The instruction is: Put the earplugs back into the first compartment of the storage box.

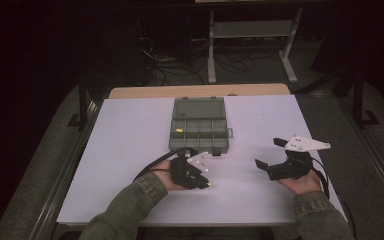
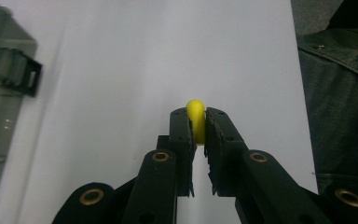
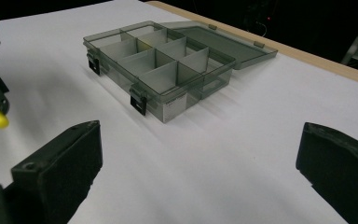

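A white rectangular table top (image 1: 130, 150) is spread bare, apparently as a working surface. At its far middle a smoky translucent plastic compartment box (image 1: 198, 131) is laid with its hinged lid (image 1: 199, 108) folded back, probably so the cells can be reached; a small yellow item is glimpsed in one cell, too small to identify. The right gripper (image 1: 270, 154) is held wide apart and empty, near the box. The left gripper (image 2: 197, 122) is closed tightly on a small rounded yellow piece (image 2: 196, 113), just above the table; its lower half is hidden between the jaws.
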A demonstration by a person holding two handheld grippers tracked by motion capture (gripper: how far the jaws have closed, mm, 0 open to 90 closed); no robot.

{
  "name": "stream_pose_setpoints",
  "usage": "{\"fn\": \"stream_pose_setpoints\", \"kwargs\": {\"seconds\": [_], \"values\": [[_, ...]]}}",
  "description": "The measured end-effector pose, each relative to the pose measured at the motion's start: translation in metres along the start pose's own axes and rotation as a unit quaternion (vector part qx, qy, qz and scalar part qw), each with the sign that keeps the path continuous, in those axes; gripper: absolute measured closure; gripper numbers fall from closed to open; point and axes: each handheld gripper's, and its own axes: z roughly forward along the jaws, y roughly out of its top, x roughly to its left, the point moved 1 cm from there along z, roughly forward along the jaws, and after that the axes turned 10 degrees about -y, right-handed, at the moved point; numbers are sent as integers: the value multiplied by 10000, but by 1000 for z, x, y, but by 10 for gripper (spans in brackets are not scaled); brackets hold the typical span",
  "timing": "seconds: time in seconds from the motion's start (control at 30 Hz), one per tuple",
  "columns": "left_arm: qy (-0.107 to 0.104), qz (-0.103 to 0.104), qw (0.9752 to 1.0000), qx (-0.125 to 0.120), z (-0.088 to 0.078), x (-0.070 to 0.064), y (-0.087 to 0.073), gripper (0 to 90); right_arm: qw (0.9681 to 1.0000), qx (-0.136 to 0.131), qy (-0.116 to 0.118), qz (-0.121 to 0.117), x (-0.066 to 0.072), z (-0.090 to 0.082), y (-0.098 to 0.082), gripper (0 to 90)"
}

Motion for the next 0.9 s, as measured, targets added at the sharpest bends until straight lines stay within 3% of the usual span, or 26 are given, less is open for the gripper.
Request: {"fn": "stream_pose_setpoints", "kwargs": {"seconds": [0.4, 0.9], "values": [[361, -5, 9993, -12, -43, 17, 3, 807, 10000, 13, -3, -5, 0, 1, 0, 0], [825, -450, 9954, -207, -90, 62, -4, 808, 10000, 3, -20, -5, 0, 1, 0, 0]]}}
